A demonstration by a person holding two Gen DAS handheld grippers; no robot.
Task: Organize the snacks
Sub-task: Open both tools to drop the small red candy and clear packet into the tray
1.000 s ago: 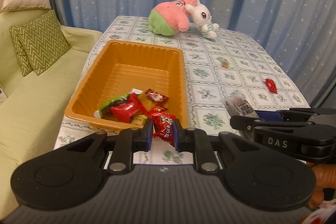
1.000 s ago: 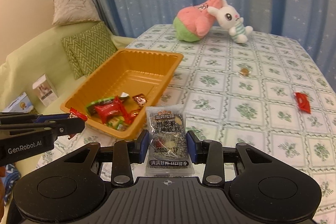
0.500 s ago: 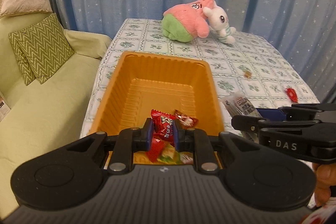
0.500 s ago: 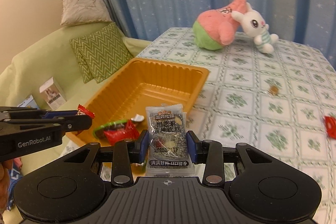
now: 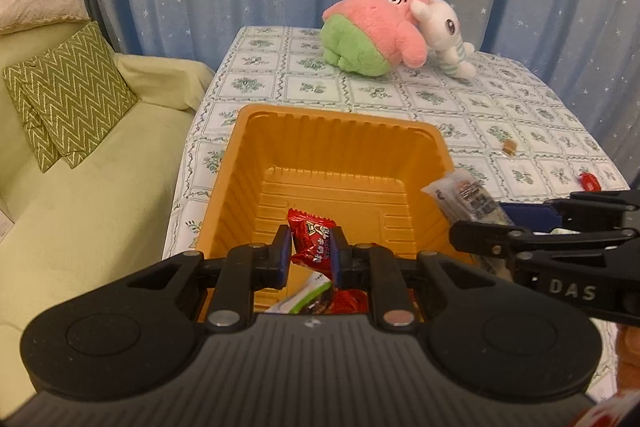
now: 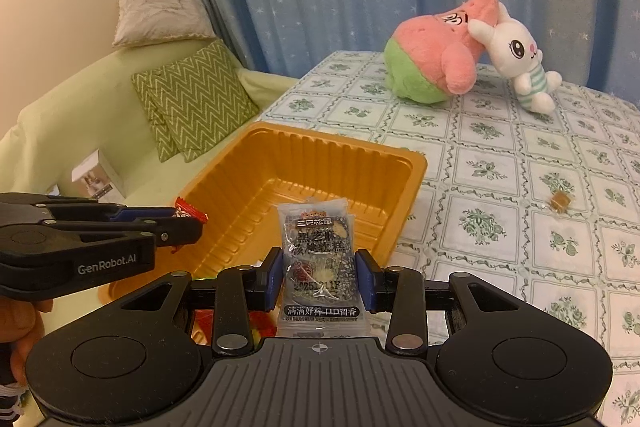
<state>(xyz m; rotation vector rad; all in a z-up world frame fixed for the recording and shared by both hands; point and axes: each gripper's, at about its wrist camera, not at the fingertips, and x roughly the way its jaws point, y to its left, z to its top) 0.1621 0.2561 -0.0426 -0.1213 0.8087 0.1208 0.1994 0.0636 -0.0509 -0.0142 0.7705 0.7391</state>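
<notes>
An orange plastic tray (image 5: 336,131) (image 6: 320,151) stands at the table's left edge with several wrapped snacks (image 5: 320,297) in its near end. My left gripper (image 5: 310,253) is shut on a red snack packet (image 5: 312,241) and hangs over the tray's near part. My right gripper (image 6: 319,273) is shut on a clear packet with dark filling (image 6: 318,247), over the tray's near right rim. Each gripper shows in the other's view: the right gripper (image 5: 500,225) with its clear packet (image 5: 464,197), and the left gripper (image 6: 180,221) with the red packet (image 6: 192,213).
A small brown candy (image 6: 560,202) (image 5: 510,146) and a red packet (image 5: 590,181) lie on the patterned tablecloth (image 6: 500,167) right of the tray. A pink-and-green plush (image 6: 436,59) and a white rabbit plush (image 6: 520,63) sit at the far end. A green sofa with cushions (image 5: 76,95) stands left.
Both grippers have travelled forward and leftward with their packets, from before the tray's front edge to over the tray. Their grips have not changed.
</notes>
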